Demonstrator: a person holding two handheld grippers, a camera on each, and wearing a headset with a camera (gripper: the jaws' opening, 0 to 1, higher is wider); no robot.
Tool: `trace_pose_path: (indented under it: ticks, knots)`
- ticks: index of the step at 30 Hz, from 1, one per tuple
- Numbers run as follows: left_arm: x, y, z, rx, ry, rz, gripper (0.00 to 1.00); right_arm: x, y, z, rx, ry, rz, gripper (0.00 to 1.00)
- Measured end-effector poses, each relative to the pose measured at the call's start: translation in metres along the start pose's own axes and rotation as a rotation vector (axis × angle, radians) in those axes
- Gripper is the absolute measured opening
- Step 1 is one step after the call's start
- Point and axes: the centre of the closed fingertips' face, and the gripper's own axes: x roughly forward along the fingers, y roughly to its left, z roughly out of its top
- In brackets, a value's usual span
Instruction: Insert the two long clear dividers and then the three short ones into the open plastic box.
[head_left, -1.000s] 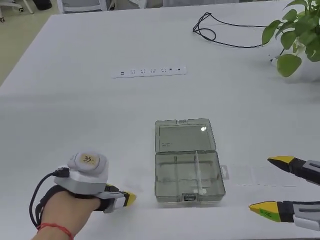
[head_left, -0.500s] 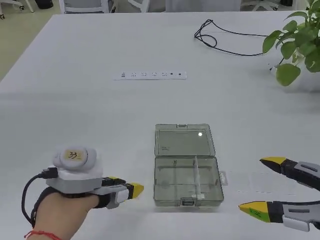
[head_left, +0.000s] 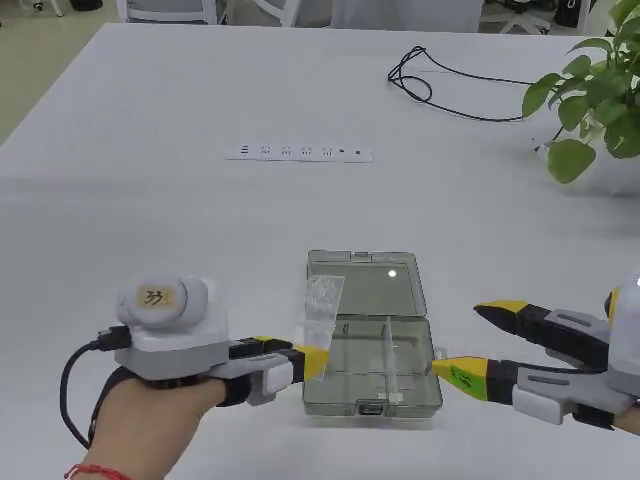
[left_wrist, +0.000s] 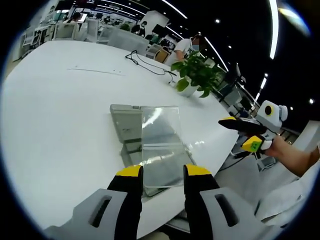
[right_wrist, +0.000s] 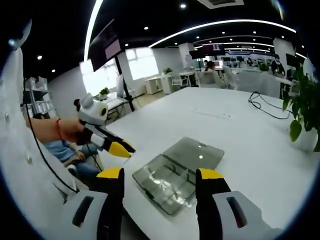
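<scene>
One fitted divider (head_left: 388, 350) stands in the box (head_left: 345, 400), near the bench's (head_left: 200, 220) front edge.

Head view: left claw (head_left: 312, 360) sits at the box's 9 o'clock, with the held divider (head_left: 325, 298) upright over that wall. Right claw (head_left: 462, 340) is at 3 o'clock, wide apart, empty. Risk: the slots are hard to read, and a tilted entry could jam the sheet.

Left gripper view: jaws closed on the sheet's lower side edges. It is a thin hold and the sheet may pivot.

Right gripper view: box at 12 o'clock beyond the spread jaws. Crowding could nudge the light box.

Against half a second ago: both claws are nearer the box, and the sheet now shows above the left claw.
</scene>
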Motion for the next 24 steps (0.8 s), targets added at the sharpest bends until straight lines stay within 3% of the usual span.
trace_pose_path:
  ticks: [5,13,24]
  knots:
    - [0.005,-0.017,0.007,0.018,-0.021,-0.038,0.3,0.013,0.005,0.008,0.09,-0.019,0.006,0.44]
    - [0.01,-0.037,0.01,0.055,-0.033,-0.088,0.3,0.033,0.013,0.009,0.194,-0.004,0.003,0.28]
    - [0.015,-0.049,0.009,0.118,-0.017,-0.111,0.3,0.047,0.02,0.006,0.288,0.014,-0.004,0.15]
